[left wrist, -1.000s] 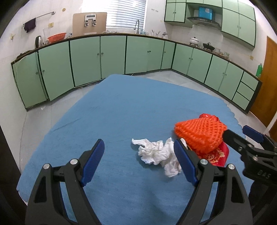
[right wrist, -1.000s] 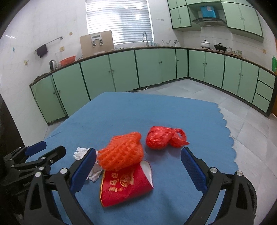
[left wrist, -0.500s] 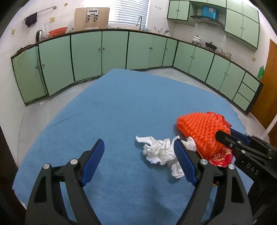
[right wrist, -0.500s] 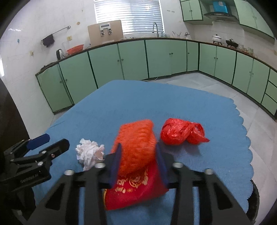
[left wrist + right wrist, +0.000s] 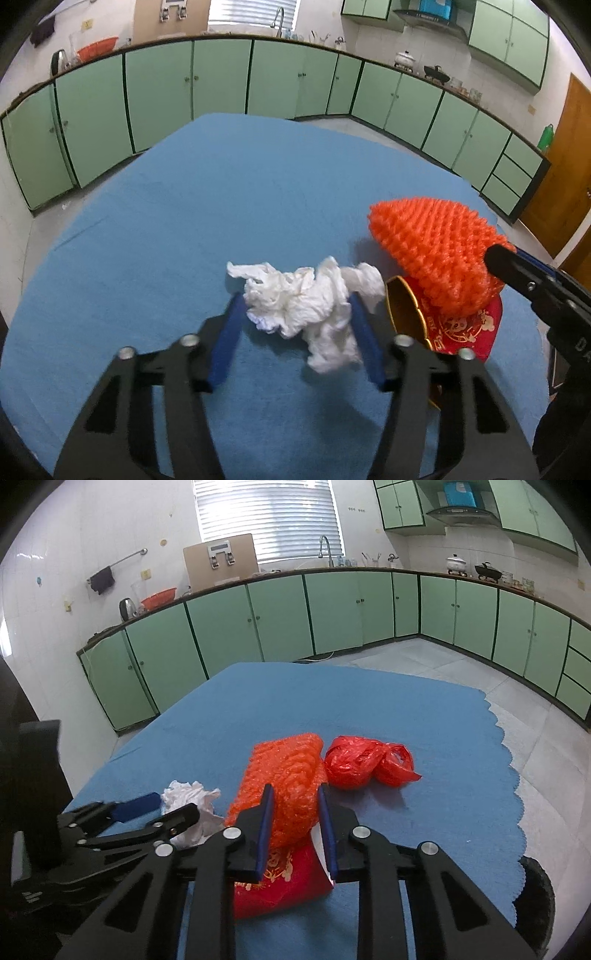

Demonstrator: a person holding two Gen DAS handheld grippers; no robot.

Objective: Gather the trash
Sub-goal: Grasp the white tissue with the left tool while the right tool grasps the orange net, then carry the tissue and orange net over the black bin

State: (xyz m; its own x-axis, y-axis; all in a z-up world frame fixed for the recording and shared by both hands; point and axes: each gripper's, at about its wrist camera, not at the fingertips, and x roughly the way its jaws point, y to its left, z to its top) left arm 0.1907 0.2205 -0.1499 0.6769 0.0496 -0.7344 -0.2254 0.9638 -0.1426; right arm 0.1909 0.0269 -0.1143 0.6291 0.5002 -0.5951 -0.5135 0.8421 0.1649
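My left gripper (image 5: 295, 325) is shut on a crumpled white tissue (image 5: 306, 299) and holds it just above the blue tablecloth (image 5: 184, 229). My right gripper (image 5: 295, 812) is shut on an orange foam net (image 5: 284, 771), which is lifted off a red paper cup (image 5: 280, 882) lying on its side. The net (image 5: 436, 247), the cup (image 5: 450, 325) and the right gripper's fingers (image 5: 524, 273) also show in the left wrist view. The tissue (image 5: 192, 801) shows at the left of the right wrist view.
A crumpled red plastic bag (image 5: 365, 760) lies on the cloth right of the net. The cloth's scalloped edge (image 5: 506, 746) runs along the right. Green kitchen cabinets (image 5: 332, 616) line the far walls. A dark round bin (image 5: 535, 897) sits at the lower right.
My left gripper has moved forward and shut on the white tissue, lifting it. My right gripper, shut on the orange net since half a second ago, has raised it off the red cup.
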